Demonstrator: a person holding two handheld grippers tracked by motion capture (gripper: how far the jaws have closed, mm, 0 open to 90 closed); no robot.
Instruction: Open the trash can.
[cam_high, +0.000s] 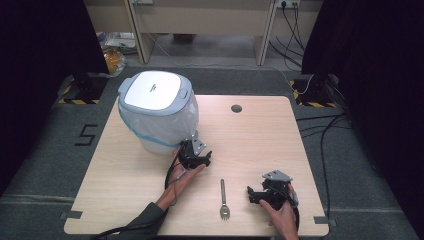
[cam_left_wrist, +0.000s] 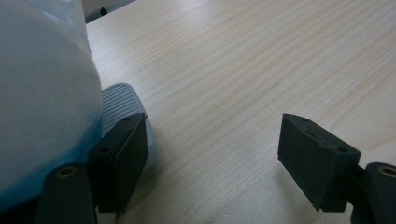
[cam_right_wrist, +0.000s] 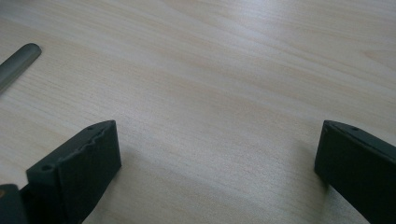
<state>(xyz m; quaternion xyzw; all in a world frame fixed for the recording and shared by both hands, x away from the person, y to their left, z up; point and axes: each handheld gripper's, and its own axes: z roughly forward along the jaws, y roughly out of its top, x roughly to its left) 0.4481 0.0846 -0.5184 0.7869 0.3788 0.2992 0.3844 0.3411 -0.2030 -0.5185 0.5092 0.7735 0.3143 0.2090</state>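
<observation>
The bin's pedal (cam_left_wrist: 122, 100) sticks out at the foot of the white bin (cam_high: 159, 112), back left on the table (cam_high: 260, 135). The left gripper (cam_high: 200, 159) sits right over it, jaws apart, nothing between them. I'd push straight down so the lid pops. The right gripper (cam_high: 255, 194) waits wide open beside the fork (cam_high: 224, 199).
</observation>
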